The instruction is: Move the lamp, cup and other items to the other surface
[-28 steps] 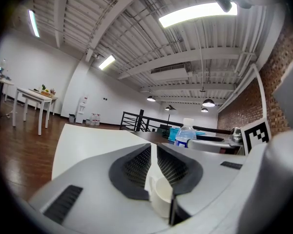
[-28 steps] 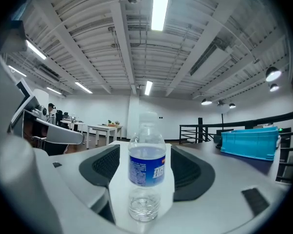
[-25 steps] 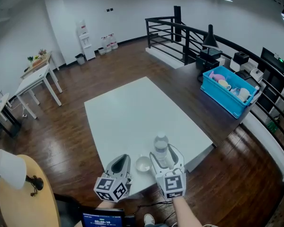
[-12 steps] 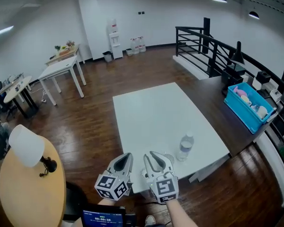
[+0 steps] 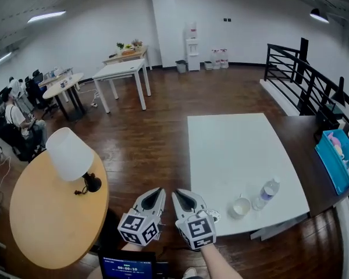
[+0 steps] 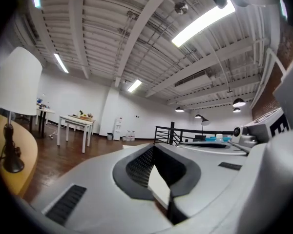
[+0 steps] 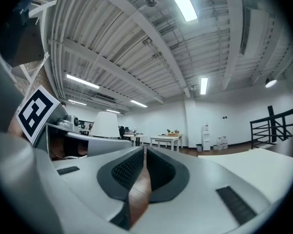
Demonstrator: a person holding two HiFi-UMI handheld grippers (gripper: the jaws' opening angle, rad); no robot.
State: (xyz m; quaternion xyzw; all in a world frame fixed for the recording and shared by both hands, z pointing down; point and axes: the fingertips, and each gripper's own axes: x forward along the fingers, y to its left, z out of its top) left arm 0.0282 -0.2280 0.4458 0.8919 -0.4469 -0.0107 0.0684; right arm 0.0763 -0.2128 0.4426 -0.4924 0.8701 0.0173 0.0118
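Head view: lamp (image 5: 70, 156) stands upright on the round tabletop (image 5: 46, 220), off to the left of both grippers. Left gripper (image 5: 157, 192) is the nearer; right gripper (image 5: 178, 193) is beside it.
Left gripper view: jaws pressed together, empty; lamp at the far left.
Right gripper view: jaws just closed, nothing between them.

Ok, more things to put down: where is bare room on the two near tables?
The white table is bare from its far edge to the middle; its near end is crowded by the cup and bottle. The round wooden table is free except beside the lamp at its far edge.
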